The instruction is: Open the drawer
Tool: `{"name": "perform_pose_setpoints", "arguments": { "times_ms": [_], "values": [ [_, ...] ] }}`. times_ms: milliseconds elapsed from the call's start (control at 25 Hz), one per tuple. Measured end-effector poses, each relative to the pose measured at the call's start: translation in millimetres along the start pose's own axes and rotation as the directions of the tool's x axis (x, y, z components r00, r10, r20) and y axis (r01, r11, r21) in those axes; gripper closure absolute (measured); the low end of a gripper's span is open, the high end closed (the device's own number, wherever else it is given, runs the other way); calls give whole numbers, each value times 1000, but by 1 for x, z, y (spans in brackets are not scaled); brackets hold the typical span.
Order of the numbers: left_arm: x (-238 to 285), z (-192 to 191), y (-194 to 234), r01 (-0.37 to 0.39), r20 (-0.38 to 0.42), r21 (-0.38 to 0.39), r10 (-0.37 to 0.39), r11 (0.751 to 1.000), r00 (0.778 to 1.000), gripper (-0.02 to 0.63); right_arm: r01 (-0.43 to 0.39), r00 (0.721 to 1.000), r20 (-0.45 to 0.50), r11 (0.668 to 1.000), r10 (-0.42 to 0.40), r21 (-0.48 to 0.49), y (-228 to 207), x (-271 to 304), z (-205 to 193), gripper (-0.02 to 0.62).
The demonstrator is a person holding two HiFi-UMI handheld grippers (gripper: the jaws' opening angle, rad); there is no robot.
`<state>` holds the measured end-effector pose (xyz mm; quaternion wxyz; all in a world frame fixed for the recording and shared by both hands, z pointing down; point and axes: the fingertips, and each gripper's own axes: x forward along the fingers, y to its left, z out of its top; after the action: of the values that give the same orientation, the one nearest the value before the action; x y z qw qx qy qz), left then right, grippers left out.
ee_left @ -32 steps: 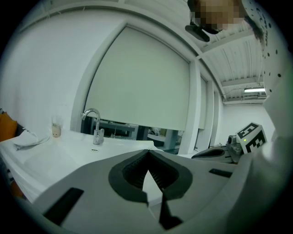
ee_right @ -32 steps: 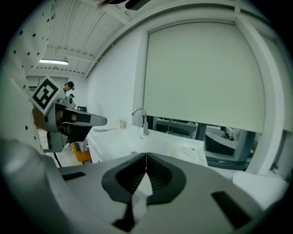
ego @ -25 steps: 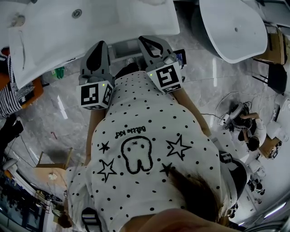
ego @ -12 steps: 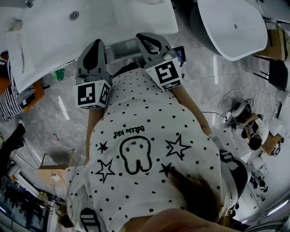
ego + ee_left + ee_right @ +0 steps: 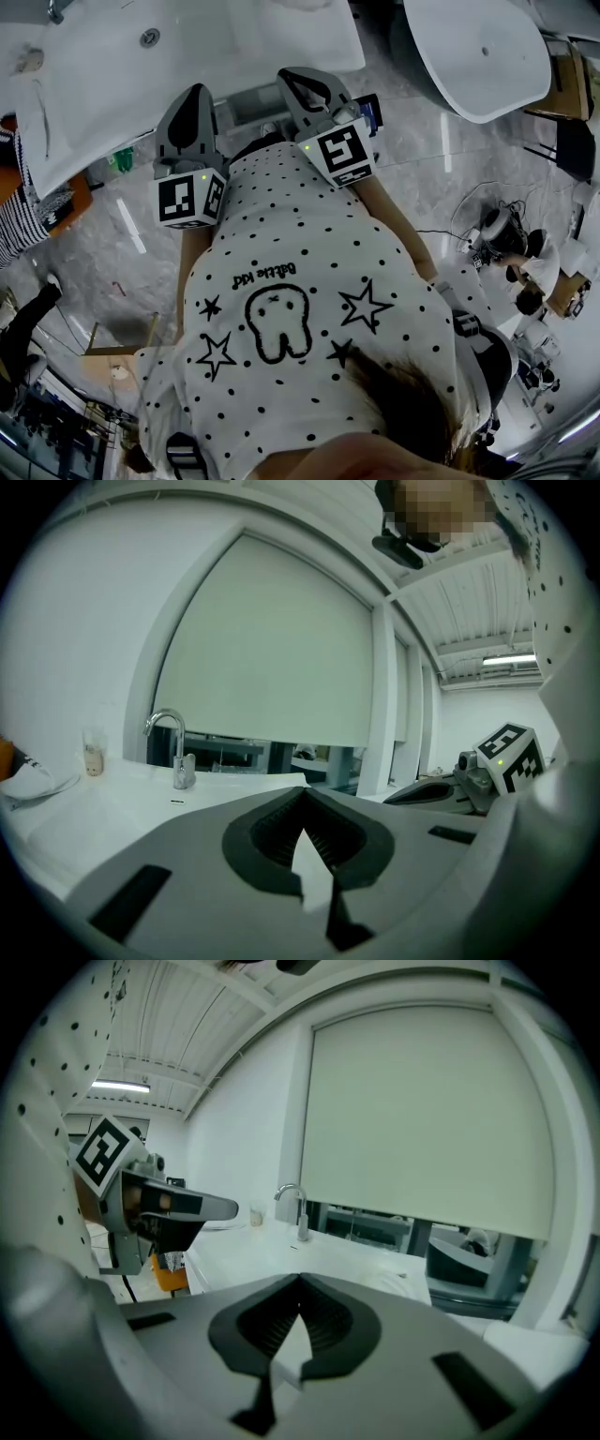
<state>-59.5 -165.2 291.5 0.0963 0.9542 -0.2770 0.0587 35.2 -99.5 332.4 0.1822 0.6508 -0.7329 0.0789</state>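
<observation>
I stand at a white counter with a basin, holding both grippers out toward it. My left gripper is shut and holds nothing; its tips meet over the counter's edge. My right gripper is level beside it, also shut and holding nothing. A pale cabinet front shows under the counter edge between the two grippers. I cannot make out a drawer handle there. Each gripper appears in the other's view: the right gripper and the left gripper.
A chrome faucet and a small cup stand on the counter. A large white oval tub lies at the right. A person in a striped sleeve stands at the left edge, and others sit at the far right.
Both grippers keep almost the same place before the counter, still shut. The bystander's dark leg at the left edge has shifted lower in the head view.
</observation>
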Motion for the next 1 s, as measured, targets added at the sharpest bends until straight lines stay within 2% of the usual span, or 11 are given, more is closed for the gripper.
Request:
{"name": "perform_pose_setpoints", "arguments": {
  "times_ms": [1000],
  "values": [
    [2, 0, 3, -11, -2, -25, 11, 1000, 1000, 601, 35, 999, 6, 999, -35, 6, -8, -4, 1, 581]
  ]
}}
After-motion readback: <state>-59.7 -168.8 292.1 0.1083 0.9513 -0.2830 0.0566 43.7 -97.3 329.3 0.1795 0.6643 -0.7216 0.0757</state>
